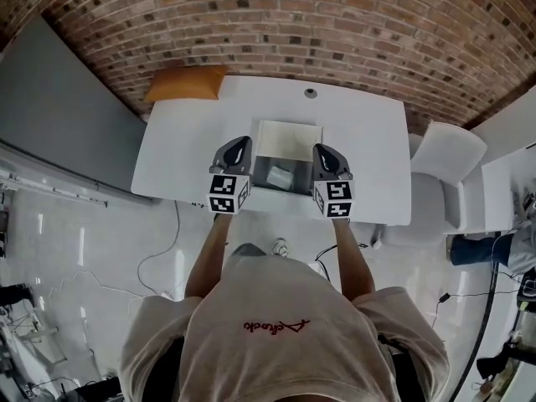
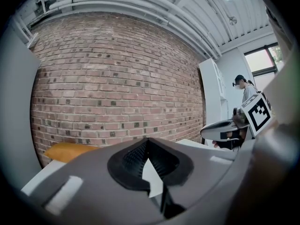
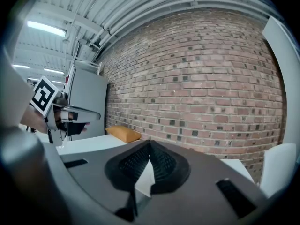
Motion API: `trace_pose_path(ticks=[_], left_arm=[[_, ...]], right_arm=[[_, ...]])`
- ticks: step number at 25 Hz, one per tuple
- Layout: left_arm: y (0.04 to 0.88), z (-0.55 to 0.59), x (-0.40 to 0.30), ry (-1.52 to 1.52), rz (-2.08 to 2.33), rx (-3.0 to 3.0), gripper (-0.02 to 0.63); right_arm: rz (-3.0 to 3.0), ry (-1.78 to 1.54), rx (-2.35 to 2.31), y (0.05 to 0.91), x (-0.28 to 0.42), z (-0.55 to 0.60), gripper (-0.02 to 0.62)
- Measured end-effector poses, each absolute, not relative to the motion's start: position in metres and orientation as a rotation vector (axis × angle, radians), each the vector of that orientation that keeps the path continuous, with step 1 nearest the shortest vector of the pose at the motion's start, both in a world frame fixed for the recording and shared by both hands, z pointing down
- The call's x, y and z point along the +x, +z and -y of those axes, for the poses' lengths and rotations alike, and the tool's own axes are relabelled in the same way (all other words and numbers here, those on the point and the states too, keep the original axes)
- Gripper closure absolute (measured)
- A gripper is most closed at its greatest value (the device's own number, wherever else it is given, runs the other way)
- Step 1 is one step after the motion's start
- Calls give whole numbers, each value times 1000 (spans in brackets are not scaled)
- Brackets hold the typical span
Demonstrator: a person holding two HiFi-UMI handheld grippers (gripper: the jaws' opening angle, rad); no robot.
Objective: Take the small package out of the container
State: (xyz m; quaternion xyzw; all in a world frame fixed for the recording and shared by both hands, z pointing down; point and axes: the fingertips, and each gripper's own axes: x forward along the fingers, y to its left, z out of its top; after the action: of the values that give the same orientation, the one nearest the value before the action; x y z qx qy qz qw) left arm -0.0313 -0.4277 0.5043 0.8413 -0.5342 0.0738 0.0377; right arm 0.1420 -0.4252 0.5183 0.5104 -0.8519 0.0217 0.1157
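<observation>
The open, cream-white container (image 1: pixel 289 141) sits mid-table (image 1: pixel 184 149), near the 6 o'clock edge. The small package (image 1: pixel 279 175), pale and flat, lies inside at its 6 o'clock end.

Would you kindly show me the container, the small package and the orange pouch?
container (image 1: pixel 289 138), head view, on its open lid.
small package (image 1: pixel 279 175), head view, on its top face.
orange pouch (image 1: pixel 186 83), head view, on its middle.

Open-topped container (image 1: pixel 287 141) free from above, left gripper (image 1: pixel 242 143) and right gripper (image 1: pixel 323 150) flanking its sides, orange padded envelope (image 1: pixel 186 83) well apart, far left.
</observation>
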Motion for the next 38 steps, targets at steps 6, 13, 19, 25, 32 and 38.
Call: trace_pose_path(ticks=[6, 13, 19, 25, 32, 38], left_arm=[[512, 429, -45, 244, 1622, 2568, 600], [520, 441, -61, 245, 1575, 2570, 600], [540, 440, -60, 288, 1510, 2561, 600], [563, 444, -61, 334, 1469, 2535, 600], [592, 442, -59, 372, 1431, 2497, 600], [622, 427, -59, 417, 1391, 2460, 600]], right_arm=[[2465, 101, 1501, 528, 136, 426, 586], [2422, 115, 1520, 531, 125, 435, 586], [2388, 149, 1515, 547, 118, 436, 586], [2354, 217, 1483, 575, 115, 435, 586], [2317, 296, 1441, 611, 113, 425, 586], [2291, 341, 1380, 640, 106, 413, 586]])
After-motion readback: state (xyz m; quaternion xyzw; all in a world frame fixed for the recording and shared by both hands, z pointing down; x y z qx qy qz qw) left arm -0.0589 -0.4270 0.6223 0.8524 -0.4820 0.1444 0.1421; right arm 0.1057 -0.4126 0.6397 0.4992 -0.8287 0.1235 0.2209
